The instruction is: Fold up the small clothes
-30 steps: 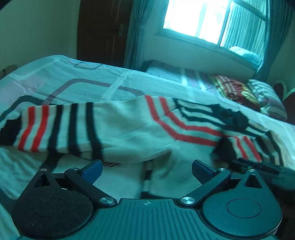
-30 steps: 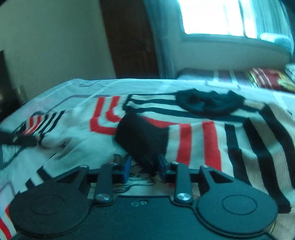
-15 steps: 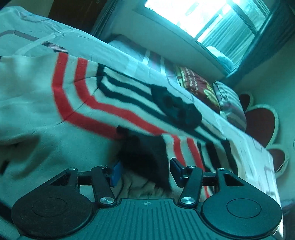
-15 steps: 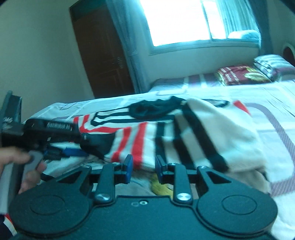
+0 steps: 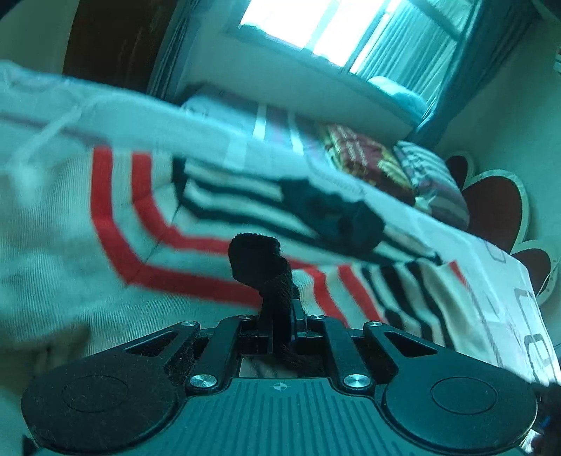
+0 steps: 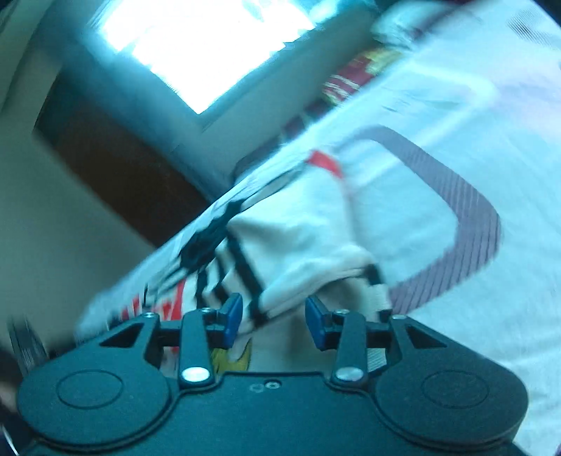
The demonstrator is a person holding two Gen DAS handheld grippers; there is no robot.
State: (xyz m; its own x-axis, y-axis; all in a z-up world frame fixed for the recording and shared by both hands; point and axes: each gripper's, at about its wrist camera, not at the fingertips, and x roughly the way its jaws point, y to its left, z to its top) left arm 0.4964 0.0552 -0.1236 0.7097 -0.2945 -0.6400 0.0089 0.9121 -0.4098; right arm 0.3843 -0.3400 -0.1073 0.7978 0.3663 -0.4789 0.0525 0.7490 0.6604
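Left wrist view: camera sits behind and above the left gripper (image 5: 280, 326), low and close over the striped sweater (image 5: 147, 242), facing across the bed (image 5: 505, 287) toward the window (image 5: 336, 31), pillows (image 5: 392, 165) and headboard (image 5: 498, 210); horizon tilted moderately. Right wrist view: camera sits behind the right gripper (image 6: 273, 315), also close to the sweater (image 6: 308, 228), rolled steeply so the bed surface (image 6: 455, 115) runs diagonally; it faces the window (image 6: 196, 45) and dark door (image 6: 115, 168). Heavy blur here. Shared between views: sweater, bedsheet, window, door.
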